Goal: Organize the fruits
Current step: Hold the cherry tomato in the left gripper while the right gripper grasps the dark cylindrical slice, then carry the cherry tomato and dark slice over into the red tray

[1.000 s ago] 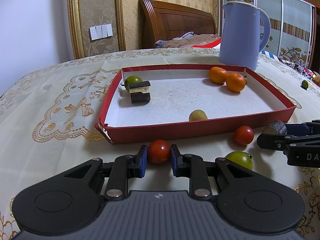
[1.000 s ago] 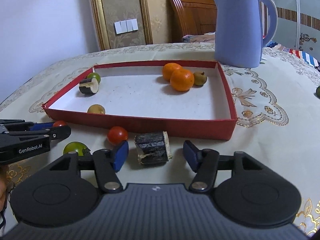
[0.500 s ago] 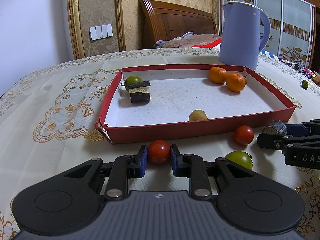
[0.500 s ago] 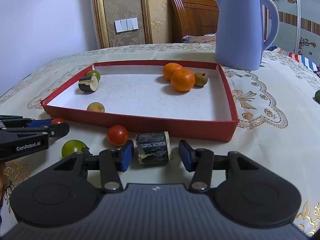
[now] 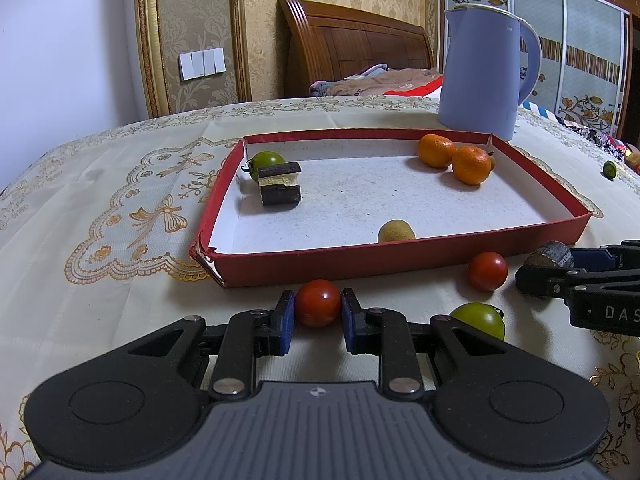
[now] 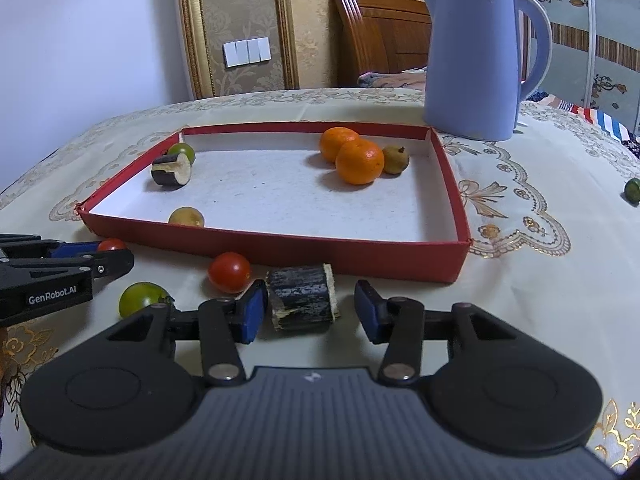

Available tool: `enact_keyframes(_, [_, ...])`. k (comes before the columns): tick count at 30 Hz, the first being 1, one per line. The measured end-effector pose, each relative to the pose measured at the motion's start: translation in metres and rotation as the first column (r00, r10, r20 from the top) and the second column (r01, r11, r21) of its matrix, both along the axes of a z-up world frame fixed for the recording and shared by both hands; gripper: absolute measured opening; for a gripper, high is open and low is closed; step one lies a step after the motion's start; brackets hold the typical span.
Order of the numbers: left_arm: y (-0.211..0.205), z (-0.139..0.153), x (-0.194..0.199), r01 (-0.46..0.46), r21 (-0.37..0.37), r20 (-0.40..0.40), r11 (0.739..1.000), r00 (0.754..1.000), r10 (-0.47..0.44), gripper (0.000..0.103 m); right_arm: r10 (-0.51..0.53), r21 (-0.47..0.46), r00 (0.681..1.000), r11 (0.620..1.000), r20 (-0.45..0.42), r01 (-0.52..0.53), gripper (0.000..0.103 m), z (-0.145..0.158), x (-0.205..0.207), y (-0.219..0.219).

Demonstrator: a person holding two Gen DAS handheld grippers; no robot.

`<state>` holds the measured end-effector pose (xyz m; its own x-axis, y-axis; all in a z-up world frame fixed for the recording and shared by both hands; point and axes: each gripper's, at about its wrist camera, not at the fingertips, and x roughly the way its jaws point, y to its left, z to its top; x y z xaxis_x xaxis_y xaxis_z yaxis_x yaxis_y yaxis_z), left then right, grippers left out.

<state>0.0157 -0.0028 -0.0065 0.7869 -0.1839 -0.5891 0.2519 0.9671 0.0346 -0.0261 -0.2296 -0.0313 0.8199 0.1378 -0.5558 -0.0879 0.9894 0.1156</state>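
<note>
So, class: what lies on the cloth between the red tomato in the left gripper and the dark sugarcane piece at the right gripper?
In both wrist views: a second red tomato and a green tomato.

Both cams low over the tablecloth, looking fwd along their own fingers, close behind the red tray [image 5: 400, 258] [image 6: 276, 246]. Left cam sits nearer the tray's left corner, right cam nearer its right. Shared: tray, blue kettle [image 5: 486, 72] [image 6: 476, 56], each other's gripper.
</note>
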Motion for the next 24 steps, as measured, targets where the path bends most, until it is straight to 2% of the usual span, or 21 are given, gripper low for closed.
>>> enact_keyframes(14, [-0.0003,0.0005,-0.0008,-0.009,0.006,0.008,1.0,1.0,0.009,0.023,-0.003,-0.023,1.0,1.0,0.007,0.003,0.031,0.0006,-0.0011,0.0023])
enact_keyframes(24, [0.0005,0.0007,-0.0013,-0.009,0.003,0.005,1.0,1.0,0.009,0.023,-0.023,-0.016,0.999,1.0,0.028,0.024,0.03,0.0024,-0.0058,0.0006])
